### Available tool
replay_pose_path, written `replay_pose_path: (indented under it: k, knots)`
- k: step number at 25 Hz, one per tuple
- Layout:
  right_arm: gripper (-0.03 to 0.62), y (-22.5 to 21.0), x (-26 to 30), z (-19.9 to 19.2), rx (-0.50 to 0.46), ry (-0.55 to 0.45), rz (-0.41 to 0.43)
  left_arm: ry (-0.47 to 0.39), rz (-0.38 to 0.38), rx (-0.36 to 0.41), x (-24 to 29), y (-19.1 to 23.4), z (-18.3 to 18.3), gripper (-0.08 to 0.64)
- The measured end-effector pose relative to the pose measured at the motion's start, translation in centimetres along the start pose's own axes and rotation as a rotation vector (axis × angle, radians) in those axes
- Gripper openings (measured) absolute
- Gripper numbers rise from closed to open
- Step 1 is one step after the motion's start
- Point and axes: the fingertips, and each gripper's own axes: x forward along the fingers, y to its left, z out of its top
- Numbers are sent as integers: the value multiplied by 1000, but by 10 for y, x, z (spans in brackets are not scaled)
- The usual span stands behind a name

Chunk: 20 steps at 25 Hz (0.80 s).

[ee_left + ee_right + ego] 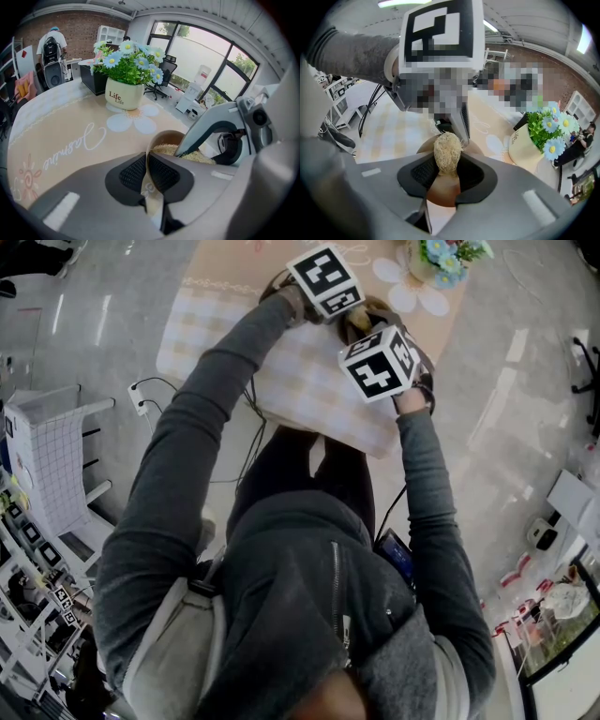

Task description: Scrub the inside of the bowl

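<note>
- Left gripper view: the left gripper (147, 161) is pinched almost shut on the thin wall of the bowl (165, 137), which stands on the counter (61, 136) near the flowerpot (124, 93).
- The right gripper (447, 171) clamps a fibre scrubber (446, 152), whose tuft points down into the bowl.
- The bowl's inner wall lies straight ahead of the scrubber, so the right hand looks placed to scrub.

Head view steeply down; both gripper views close, bowl (168, 139) shared.
</note>
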Motion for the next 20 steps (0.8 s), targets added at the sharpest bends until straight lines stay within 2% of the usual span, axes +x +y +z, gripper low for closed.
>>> replay_pose_path:
  k: [20]
  knots:
    - [107,19,-5,-5,-101,42,104,3,9,16,1,0,1,32]
